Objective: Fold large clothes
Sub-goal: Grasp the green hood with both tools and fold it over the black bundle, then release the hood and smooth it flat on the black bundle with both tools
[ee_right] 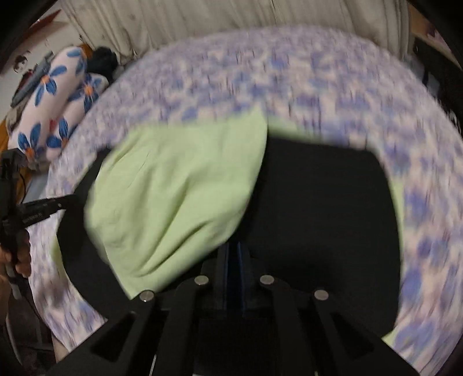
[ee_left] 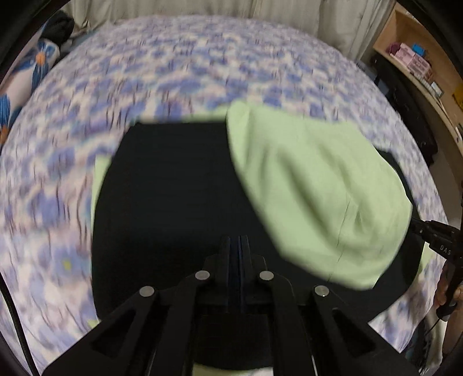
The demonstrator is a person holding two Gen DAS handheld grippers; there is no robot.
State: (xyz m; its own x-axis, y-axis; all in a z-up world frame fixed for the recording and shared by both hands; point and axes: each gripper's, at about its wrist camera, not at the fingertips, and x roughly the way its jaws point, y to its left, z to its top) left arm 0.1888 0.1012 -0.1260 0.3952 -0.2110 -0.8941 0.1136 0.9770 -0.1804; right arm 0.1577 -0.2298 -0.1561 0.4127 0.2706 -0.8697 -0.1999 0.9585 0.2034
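Note:
A light green garment (ee_left: 312, 185) lies on a black board or cloth (ee_left: 173, 202) spread on the bed. It also shows in the right wrist view (ee_right: 173, 196), on the black surface (ee_right: 324, 219). My left gripper (ee_left: 238, 243) has its jaws together over the black surface, left of the green fabric. My right gripper (ee_right: 234, 248) has its jaws together at the green fabric's near edge; I cannot tell whether fabric is pinched. Each gripper appears at the other view's edge, the right one (ee_left: 434, 234) and the left one (ee_right: 43, 209). Both views are motion-blurred.
The bed has a blue and white floral sheet (ee_left: 72, 173). Floral pillows (ee_right: 52, 107) lie at the far left. A curtain (ee_right: 231, 23) hangs behind the bed. A wooden shelf (ee_left: 413, 60) with boxes stands at the right.

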